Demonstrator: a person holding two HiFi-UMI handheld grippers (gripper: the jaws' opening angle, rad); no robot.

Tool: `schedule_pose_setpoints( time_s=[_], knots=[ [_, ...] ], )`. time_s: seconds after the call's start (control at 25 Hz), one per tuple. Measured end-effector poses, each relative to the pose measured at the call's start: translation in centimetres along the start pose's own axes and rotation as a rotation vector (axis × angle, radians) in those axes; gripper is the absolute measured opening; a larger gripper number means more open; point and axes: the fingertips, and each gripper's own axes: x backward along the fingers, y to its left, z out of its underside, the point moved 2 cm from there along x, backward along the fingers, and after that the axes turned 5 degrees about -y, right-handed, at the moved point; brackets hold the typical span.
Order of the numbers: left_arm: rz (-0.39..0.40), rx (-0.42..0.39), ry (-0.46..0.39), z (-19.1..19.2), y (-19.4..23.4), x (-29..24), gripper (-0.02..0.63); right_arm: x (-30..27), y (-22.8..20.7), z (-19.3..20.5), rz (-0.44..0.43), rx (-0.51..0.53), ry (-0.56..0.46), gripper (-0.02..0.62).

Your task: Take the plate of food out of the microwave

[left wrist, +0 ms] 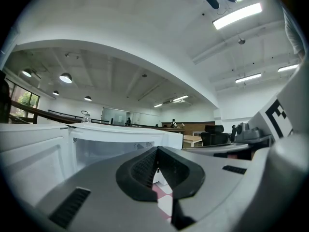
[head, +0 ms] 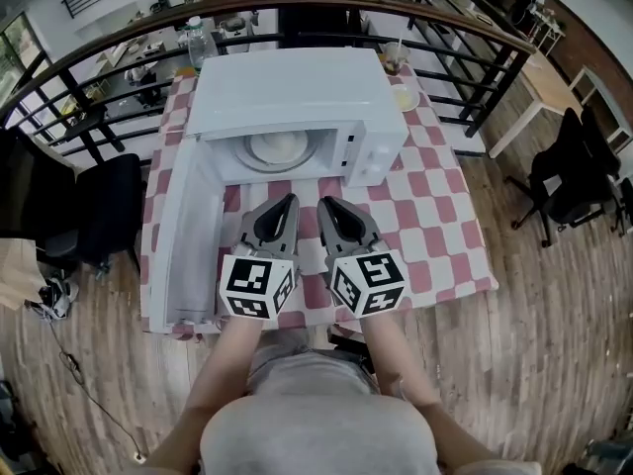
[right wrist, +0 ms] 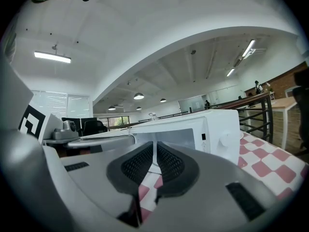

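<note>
White boxy microwave (head: 297, 97) sits on the red-and-white checked tablecloth (head: 435, 226), its white door (head: 183, 236) swung fully open to the left. Step 1 (door open) reads as done. Inside the cavity, roughly centred, is the round white plate (head: 280, 149). There is something pale on it, too small to identify. Nothing touches it and it is not lifted.

Over the cloth, just in front of the cavity mouth, the left gripper (head: 287, 203) and right gripper (head: 328, 206) hover side by side, both pointing at the opening, apart from the plate. Left gripper view: dark ribbed pads (left wrist: 144, 168) pressed together, nothing between them. Right gripper view: same, closed to a hairline slit, empty.

Judgement: early in the task, approach stage. Left to do: open the jaws, reach in, take the plate rim (likely 2 sides, 1 per gripper), draw it out level, set it on the cloth. Closed jaws can't take the rim as they stand. Risks: tipping the plate at the cavity lip, and the open door crowding the left side.
</note>
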Motion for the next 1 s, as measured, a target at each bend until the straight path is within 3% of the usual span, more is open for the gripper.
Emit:
schedule_pose_setpoints(
  time_s=[0.24,0.28,0.36,0.44,0.68,1.0],
  knots=[
    [-0.013,-0.005,0.014,0.8,2.1,-1.5,0.003,-3.1,-1.6,1.7,0.054,-0.023,0.048,0.031],
    [-0.017,-0.004,0.017,0.9,2.4,-1.7,0.003,-3.5,-1.8,2.0,0.055,-0.038,0.052,0.057],
    [-0.026,0.003,0.021,1.3,3.2,-1.9,0.003,-4.5,-2.1,2.5,0.048,-0.074,0.046,0.219],
    [-0.032,0.008,0.019,1.5,3.9,-2.2,0.003,-5.3,-2.5,2.7,0.043,-0.103,0.018,0.275],
    [-0.043,0.023,0.025,2.3,5.4,-2.8,0.003,-7.7,-3.9,4.3,0.078,-0.238,0.018,0.277],
    [-0.042,0.016,0.025,2.8,6.5,-3.5,0.003,-10.6,-5.7,8.3,0.176,-0.459,0.101,0.278]
  ],
)
